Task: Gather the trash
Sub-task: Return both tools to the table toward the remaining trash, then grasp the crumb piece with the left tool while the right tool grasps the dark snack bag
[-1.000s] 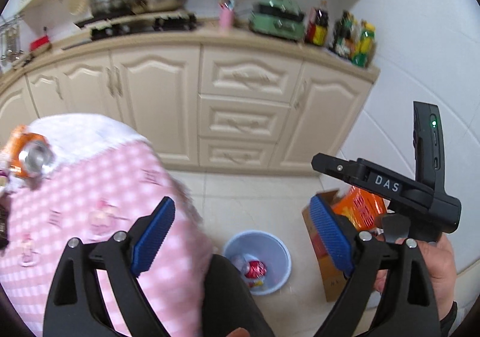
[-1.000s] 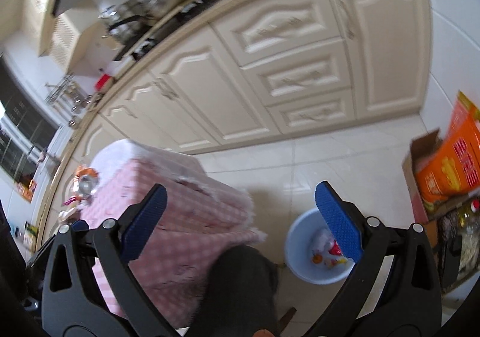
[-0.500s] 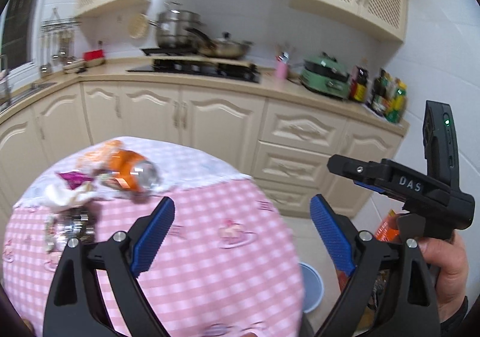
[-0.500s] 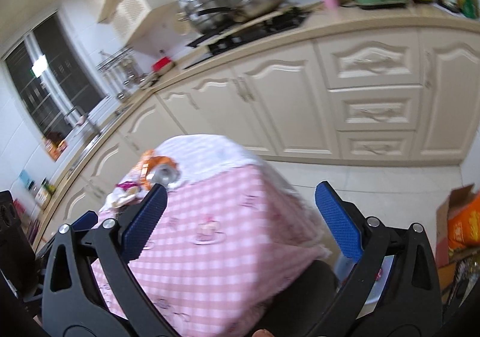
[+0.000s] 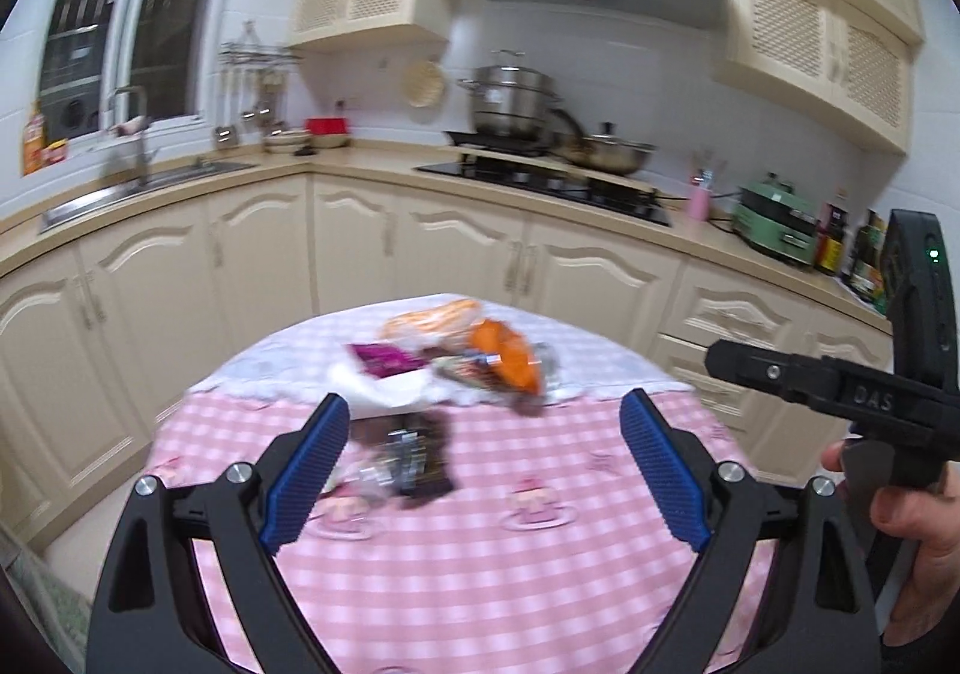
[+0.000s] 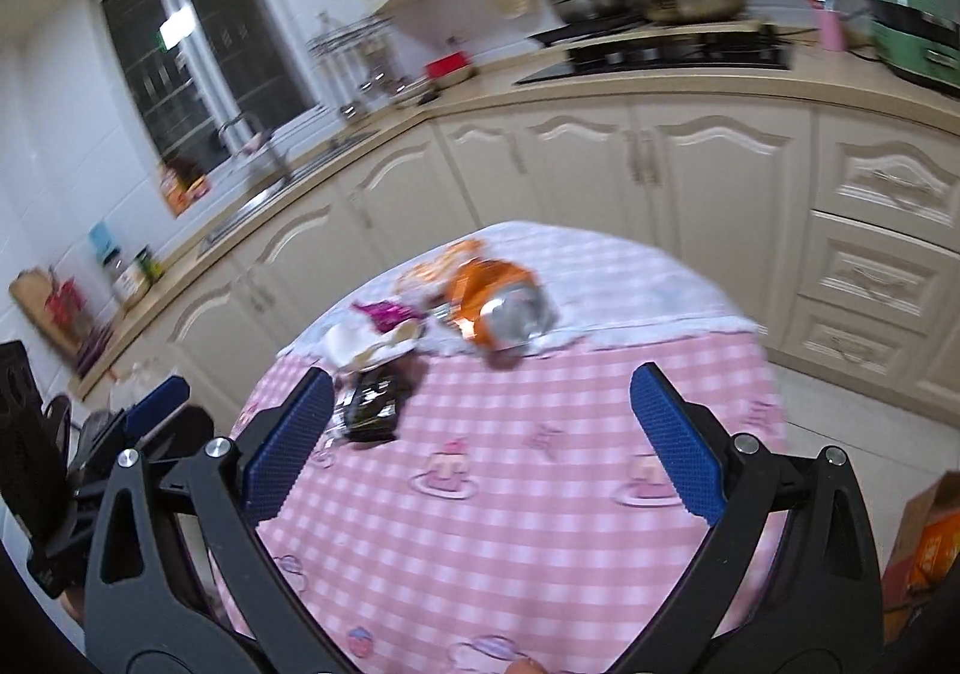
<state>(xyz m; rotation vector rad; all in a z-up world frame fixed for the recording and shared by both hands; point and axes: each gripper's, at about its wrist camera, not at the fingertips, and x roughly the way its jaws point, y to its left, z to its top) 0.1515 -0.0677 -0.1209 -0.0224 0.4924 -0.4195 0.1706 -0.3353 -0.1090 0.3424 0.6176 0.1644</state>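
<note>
Both grippers, left gripper point(image 5: 480, 470) and right gripper point(image 6: 480, 434), hover with jaws spread, holding nothing. I'm in the reach step. Trash sits mid-tabletop point(image 5: 480, 584): dark wrapper point(image 5: 417, 458) nearest, orange bag point(image 6: 495, 299) behind it. Next I'd straddle the wrapper and close.

— What carries the things?
— A round table point(image 5: 480, 584) under a pink checked cloth point(image 6: 510, 524), white at its far edge.
— And what lies on it?
— An orange foil bag point(image 6: 501, 299) at the far side; a purple wrapper point(image 6: 384, 311) and white paper point(image 5: 384, 389) beside it; nearer, a dark wrapper point(image 6: 372, 404); all blurred.
</note>
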